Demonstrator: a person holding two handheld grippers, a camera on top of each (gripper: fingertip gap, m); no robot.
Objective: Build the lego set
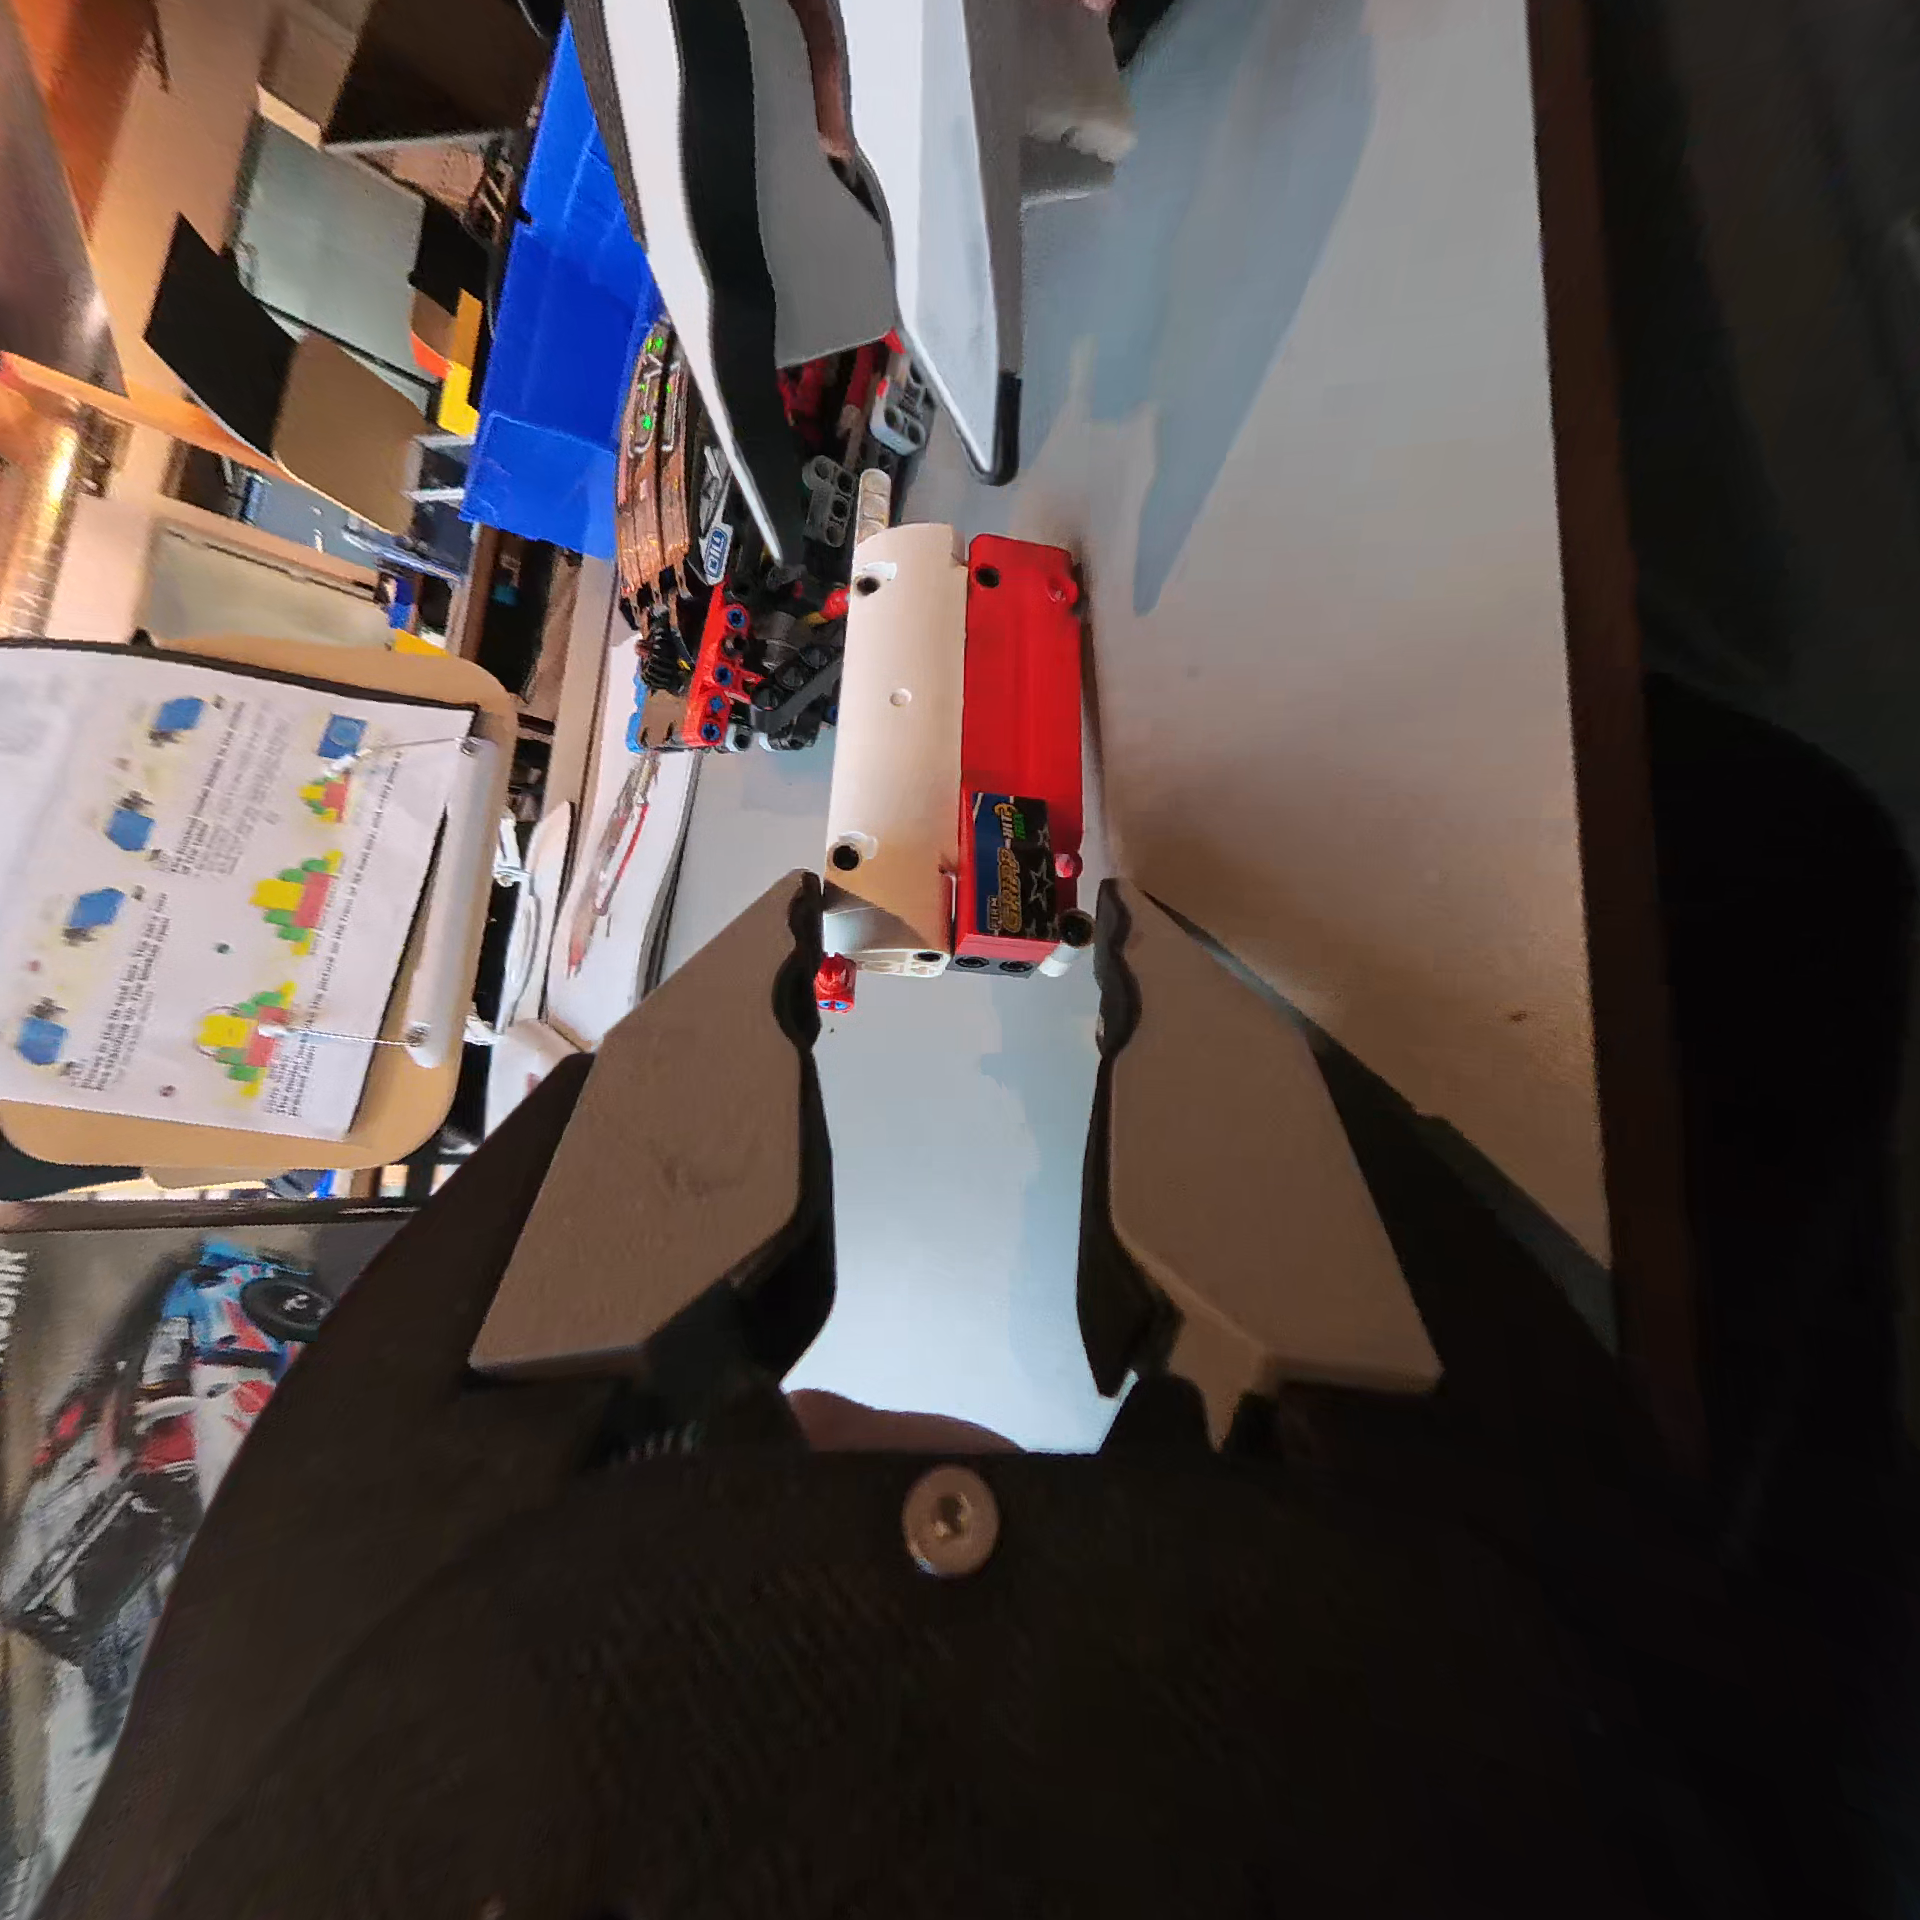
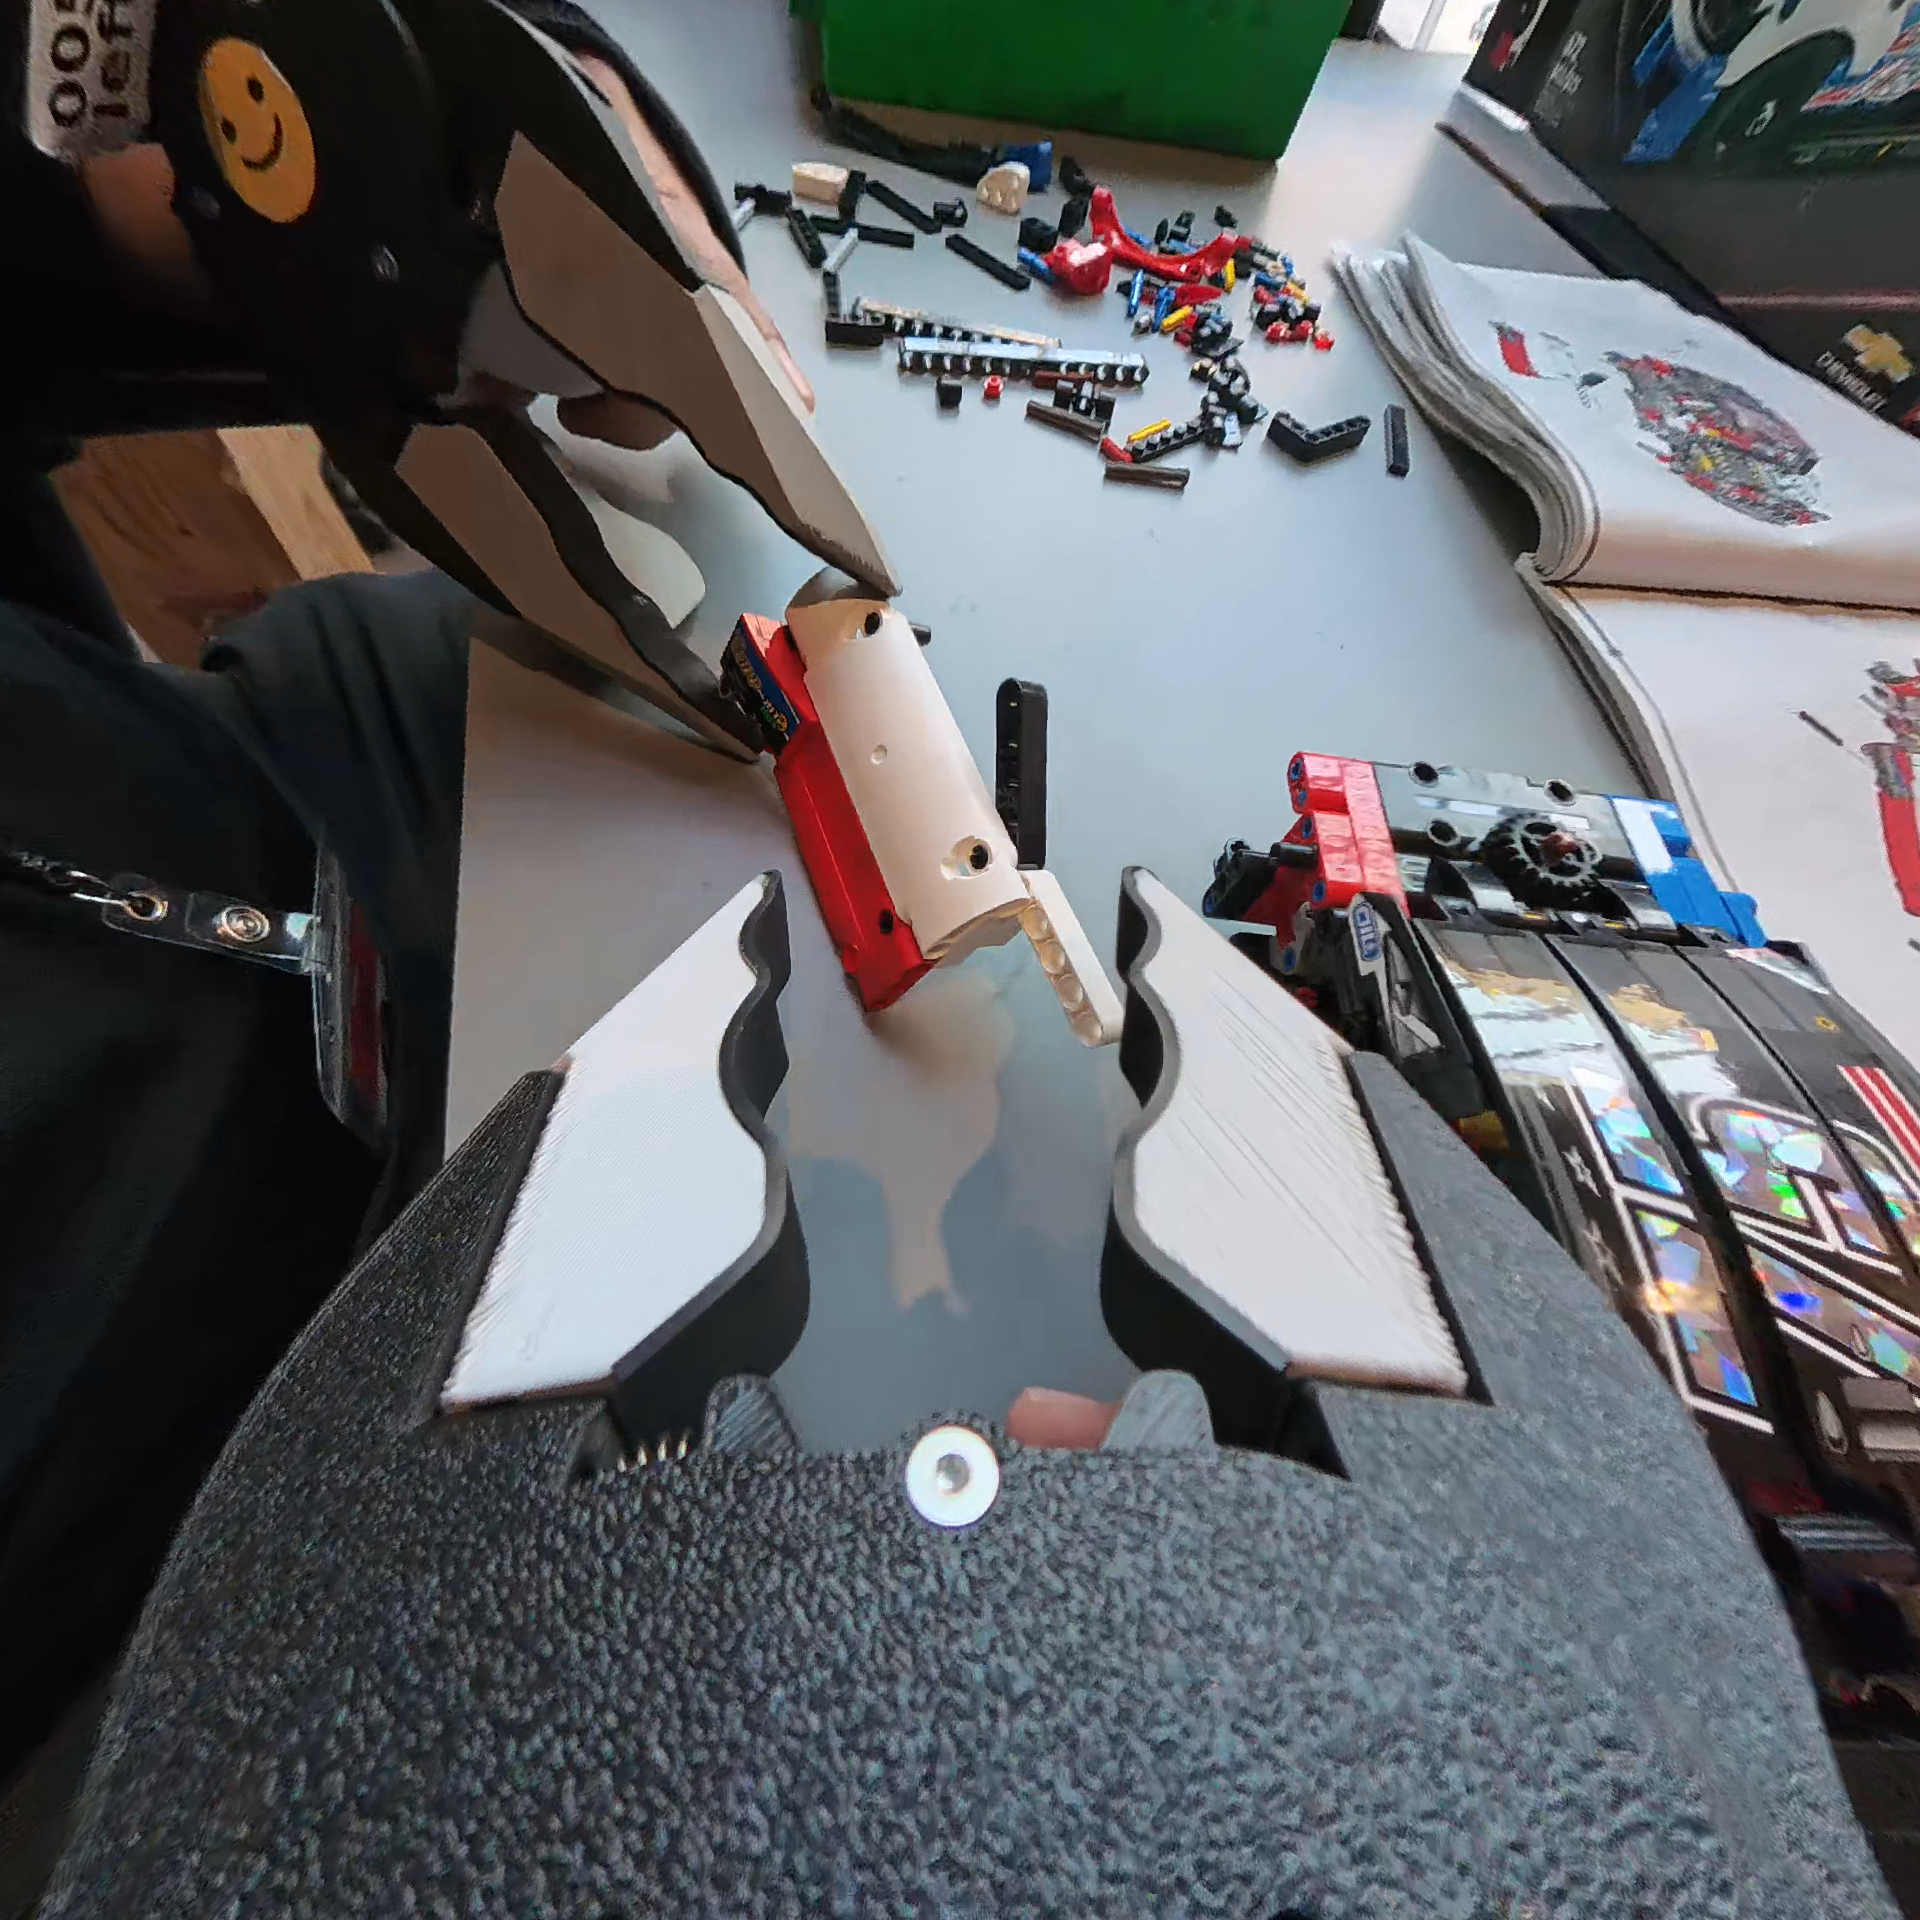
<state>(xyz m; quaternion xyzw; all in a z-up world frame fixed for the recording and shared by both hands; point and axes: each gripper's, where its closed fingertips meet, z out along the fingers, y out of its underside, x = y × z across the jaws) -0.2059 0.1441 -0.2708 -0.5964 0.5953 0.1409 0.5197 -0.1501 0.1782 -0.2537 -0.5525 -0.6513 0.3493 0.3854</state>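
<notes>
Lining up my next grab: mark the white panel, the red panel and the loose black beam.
white panel (image 2: 894,779), right wrist view, middle of its curved face
red panel (image 1: 1023,717), left wrist view, bare middle
black beam (image 2: 1021,769), right wrist view, mid-length

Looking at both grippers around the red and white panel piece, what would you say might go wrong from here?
1. The left gripper only straddles the end of the red and white panel assembly; closing there may pivot it or let it slip.
2. The loose white beam at its near end could get knocked away.
3. The right gripper, open, sits close to the car model.
</notes>
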